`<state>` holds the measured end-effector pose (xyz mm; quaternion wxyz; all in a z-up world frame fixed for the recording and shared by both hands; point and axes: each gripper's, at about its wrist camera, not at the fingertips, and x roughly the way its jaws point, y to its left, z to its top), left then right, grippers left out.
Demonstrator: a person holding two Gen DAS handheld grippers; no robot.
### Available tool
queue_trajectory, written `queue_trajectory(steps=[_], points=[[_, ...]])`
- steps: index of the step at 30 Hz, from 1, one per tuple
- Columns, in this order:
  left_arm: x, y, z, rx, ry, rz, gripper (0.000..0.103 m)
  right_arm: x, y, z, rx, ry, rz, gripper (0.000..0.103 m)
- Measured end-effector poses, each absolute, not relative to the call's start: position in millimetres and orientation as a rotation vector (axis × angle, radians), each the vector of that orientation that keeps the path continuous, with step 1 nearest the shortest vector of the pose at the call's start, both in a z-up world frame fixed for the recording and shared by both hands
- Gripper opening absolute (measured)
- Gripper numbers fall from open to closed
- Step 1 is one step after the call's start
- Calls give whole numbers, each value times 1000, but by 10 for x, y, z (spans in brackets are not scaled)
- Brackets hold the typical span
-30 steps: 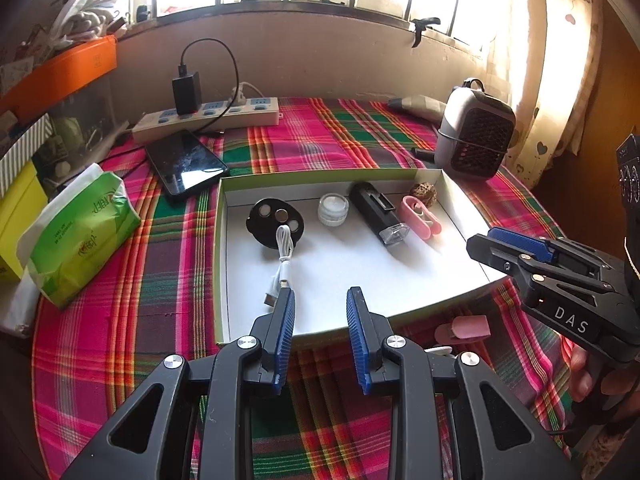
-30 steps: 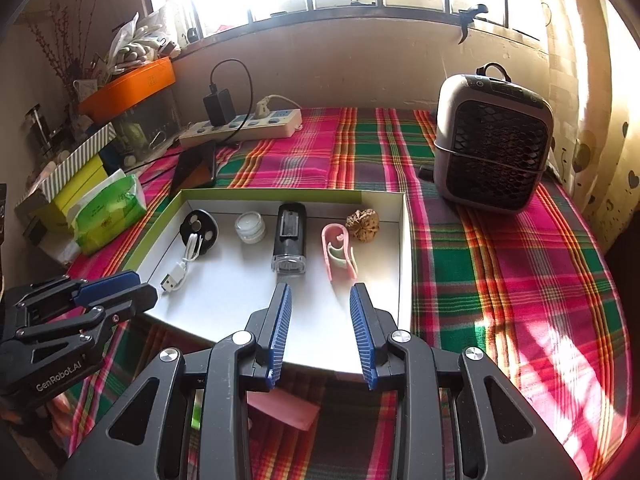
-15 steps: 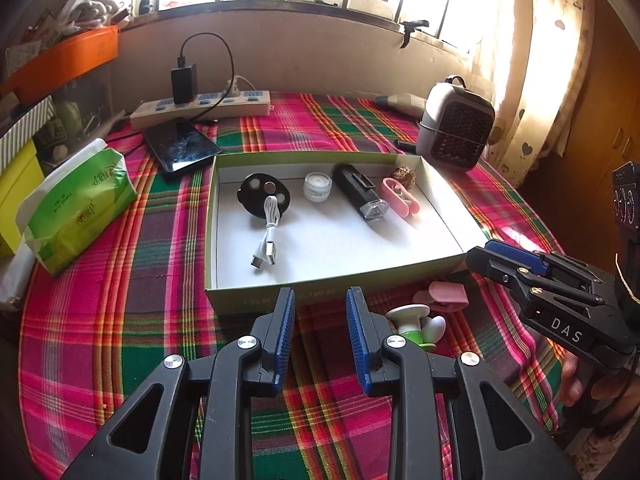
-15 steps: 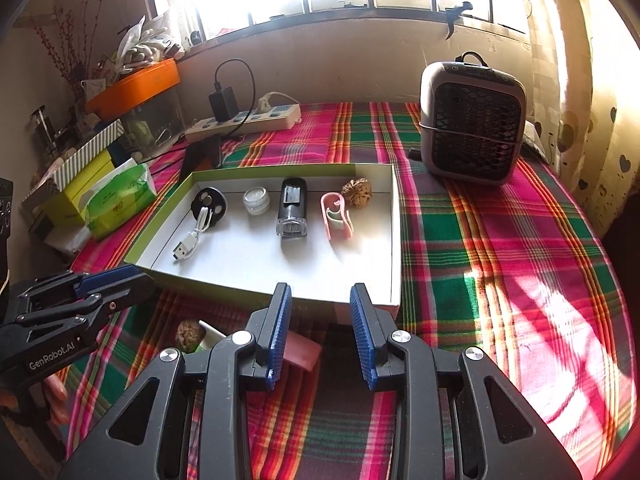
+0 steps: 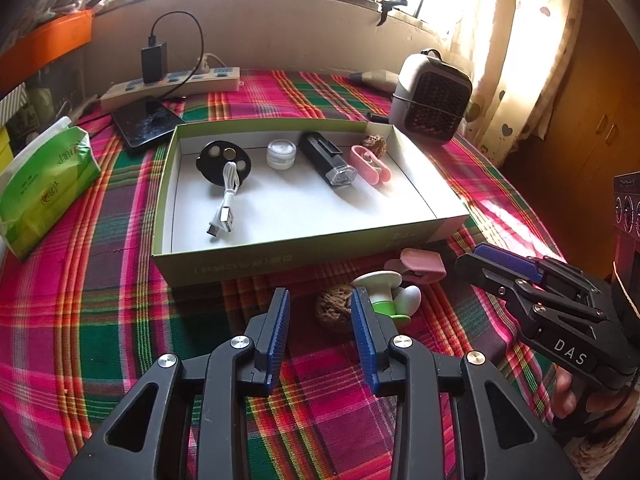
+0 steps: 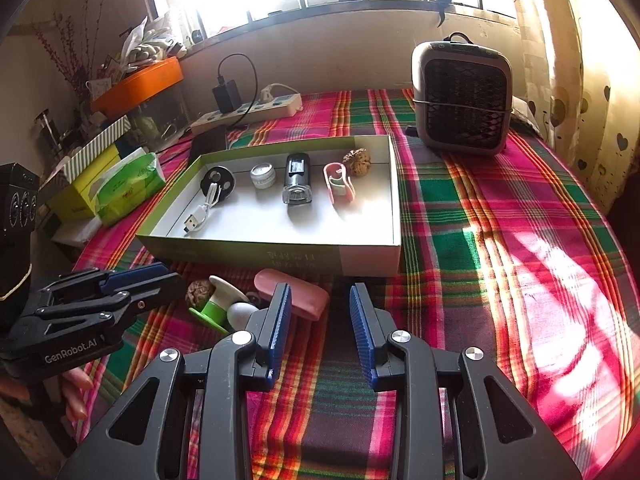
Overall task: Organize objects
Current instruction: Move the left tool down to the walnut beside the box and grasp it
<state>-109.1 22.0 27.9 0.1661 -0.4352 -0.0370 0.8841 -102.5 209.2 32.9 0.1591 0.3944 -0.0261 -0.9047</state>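
A shallow green box [image 5: 280, 258] with a white floor holds a black disc with a white cable [image 5: 224, 160], a small jar [image 5: 281, 153], a black light [image 5: 328, 158], a pink clip [image 5: 370, 164] and a walnut [image 5: 375, 145]. On the cloth in front of it lie a second walnut [image 5: 334, 314], a green-and-white stopper [image 5: 380, 286] and a pink case [image 5: 424, 264]. My left gripper [image 5: 319, 298] hangs over the second walnut; its jaws are opening and its pads are clear of the walnut. My right gripper [image 6: 319, 294] is open and empty beside the pink case [image 6: 304, 292].
A grey heater [image 6: 462, 96] stands at the back right. A power strip [image 5: 172, 86], a dark phone [image 5: 146, 122] and a green tissue pack [image 5: 44, 184] lie left of the box. Sunlit plaid cloth [image 6: 500, 260] spreads to the right.
Both grippers have drawn back from the box toward the table's near edge, so the loose walnut, stopper and pink case now show. The left jaws have widened.
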Motion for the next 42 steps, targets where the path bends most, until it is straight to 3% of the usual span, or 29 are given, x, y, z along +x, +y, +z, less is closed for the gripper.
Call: queue_trajectory(steps=[20,42], points=[[-1192,319,137,-1293,-105,2464,33,-966,2047,272,1150,-78,-2558,32],[-1119,-96,81,-1296,-158,2556,31,-833,1689,336,1103,-53,-2442,32]])
